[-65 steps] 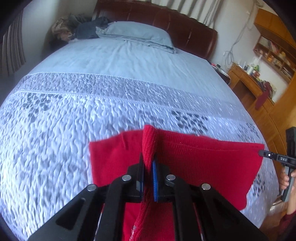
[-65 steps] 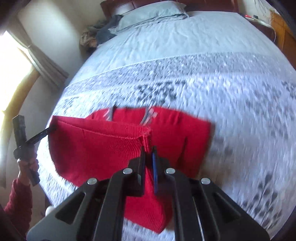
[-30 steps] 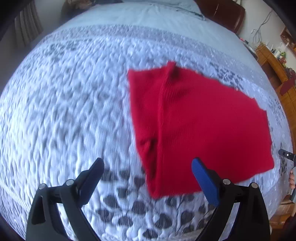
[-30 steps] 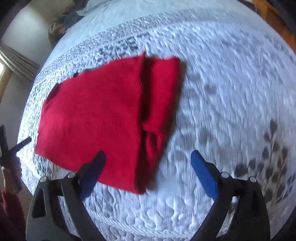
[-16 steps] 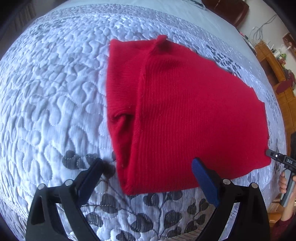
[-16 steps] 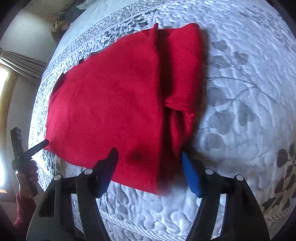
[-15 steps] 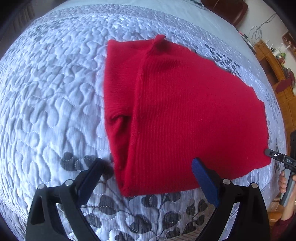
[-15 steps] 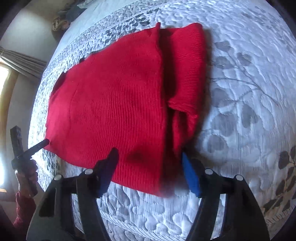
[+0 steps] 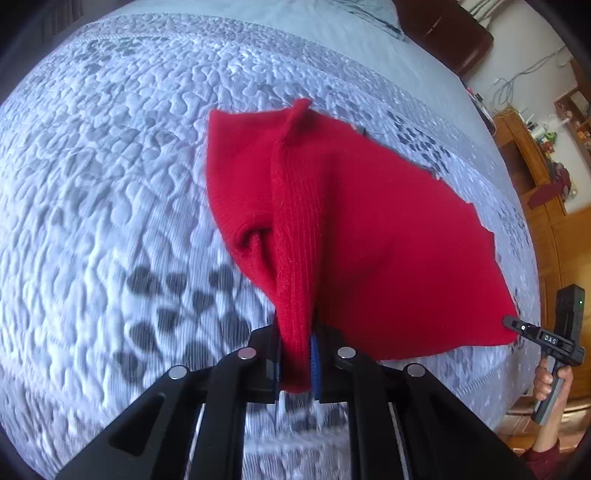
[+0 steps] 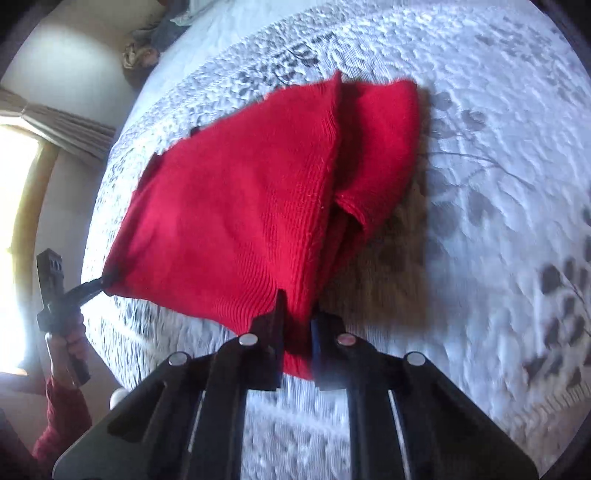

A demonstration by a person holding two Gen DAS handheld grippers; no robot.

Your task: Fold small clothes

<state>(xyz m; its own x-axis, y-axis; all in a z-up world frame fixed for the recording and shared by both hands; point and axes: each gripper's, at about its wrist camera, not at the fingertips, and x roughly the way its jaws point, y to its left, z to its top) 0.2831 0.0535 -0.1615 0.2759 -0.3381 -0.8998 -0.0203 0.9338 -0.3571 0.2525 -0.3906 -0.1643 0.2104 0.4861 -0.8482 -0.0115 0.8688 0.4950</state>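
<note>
Garment: red knitted garment (image 9: pixel 369 229), partly folded, lying on the quilted bedspread (image 9: pixel 110 184) toward the near edge of the bed; far side flat, near edge lifted off the quilt
Left tongs (image 9: pixel 297 363): jaws have just been closing, now pinched tight on the near left corner, a ribbed fold of knit bunched between the pads
Right tongs (image 10: pixel 297 347): jaws have just been closing too, now clamped on the near right corner; red cloth fills the gap between them
Cross-check: right tongs seen at the cloth's far corner in the left view (image 9: pixel 517 326); left tongs likewise at the opposite corner in the right view (image 10: pixel 98 286)
Why held so: one corner per tool keeps the near hem taut between both, so, as I judge, the edge can be carried over as one straight line
Side flaps: a strip lies folded inward on each side, probably sleeves, though I cannot tell for sure
Step in hand: likely the start of a fold away from the person, near hem toward the far edge
Risk: thick bunched knit may slip from one pinch and skew the fold
Surroundings: dark headboard (image 9: pixel 443 33) at the far end; wooden cabinets (image 9: pixel 546 206) to the side
</note>
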